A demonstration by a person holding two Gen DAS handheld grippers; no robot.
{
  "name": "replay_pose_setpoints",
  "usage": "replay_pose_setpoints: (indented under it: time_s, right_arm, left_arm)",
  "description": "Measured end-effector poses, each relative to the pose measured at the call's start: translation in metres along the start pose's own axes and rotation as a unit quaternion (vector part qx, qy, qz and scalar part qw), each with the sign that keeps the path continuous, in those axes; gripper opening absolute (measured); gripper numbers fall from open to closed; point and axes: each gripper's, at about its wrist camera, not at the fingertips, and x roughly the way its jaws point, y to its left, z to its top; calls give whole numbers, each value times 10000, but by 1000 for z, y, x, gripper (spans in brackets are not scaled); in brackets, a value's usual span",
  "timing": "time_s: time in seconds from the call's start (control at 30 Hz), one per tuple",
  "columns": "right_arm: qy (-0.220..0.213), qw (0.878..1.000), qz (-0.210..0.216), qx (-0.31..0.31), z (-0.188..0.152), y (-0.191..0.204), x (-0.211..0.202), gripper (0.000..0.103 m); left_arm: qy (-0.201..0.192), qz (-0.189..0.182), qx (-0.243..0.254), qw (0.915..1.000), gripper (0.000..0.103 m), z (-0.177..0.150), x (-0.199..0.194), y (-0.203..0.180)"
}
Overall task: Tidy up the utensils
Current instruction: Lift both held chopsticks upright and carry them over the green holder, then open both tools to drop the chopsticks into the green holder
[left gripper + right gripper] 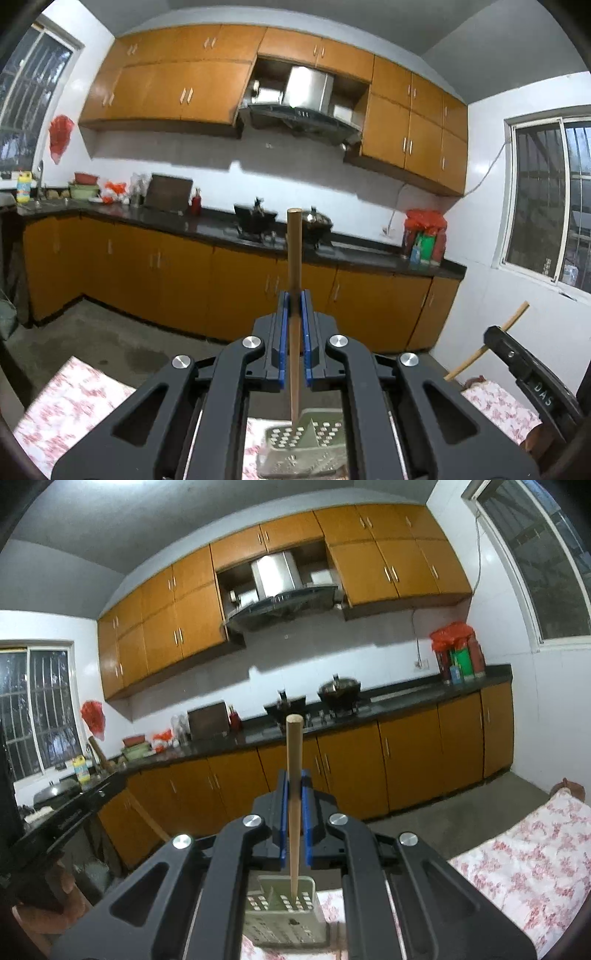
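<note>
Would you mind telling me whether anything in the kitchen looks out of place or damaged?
Nothing looks spilled or broken. One oddity: the upper wooden cabinet around the steel range hood has no doors, leaving the duct exposed.

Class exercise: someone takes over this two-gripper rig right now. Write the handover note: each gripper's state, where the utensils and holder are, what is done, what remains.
Left gripper: shut on a wooden chopstick, held upright.
Right gripper: shut on a second chopstick, also upright.
The green perforated utensil holder stands below on the floral tablecloth; each stick's lower tip hangs above its opening.
Done: both sticks gripped.
Left: lower each stick into the holder and release. Whether other utensils remain is not visible.
</note>
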Motion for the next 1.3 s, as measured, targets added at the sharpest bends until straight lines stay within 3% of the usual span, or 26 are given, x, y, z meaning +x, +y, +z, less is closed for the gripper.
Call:
replay_pose_setpoints:
  time_s: [0.2,0.47,0.63,0.9,1.0,1.13,1.3]
  right_arm:
    - [426,9990,-71,73,-23,-8,22,8]
    - [624,9980,-39,89,-38,-6,26,12]
    - [561,9984,-56,47,-34,-3,18,25]
    - [253,9994,-228,20,-16,-9,-19,34]
    - [326,9985,-424,119,-21,-25,-35,34]
    - [770,9938,-787,179,-48,-52,-42,34]
    - [2125,9718,-1000,222,-126,-82,-20,32]
  left_arm:
    - [548,12,-74,9985,7,-37,23,7]
    - [816,12,-157,9965,9,-41,23,14]
    - [773,71,-192,9968,36,-34,13,16]
    - [582,49,-378,9976,43,-21,-11,24]
    - [481,46,-464,9978,45,-18,-26,31]
    - [543,277,-469,9970,49,-27,-48,45]
    - [1152,897,-189,9891,49,-71,-57,66]
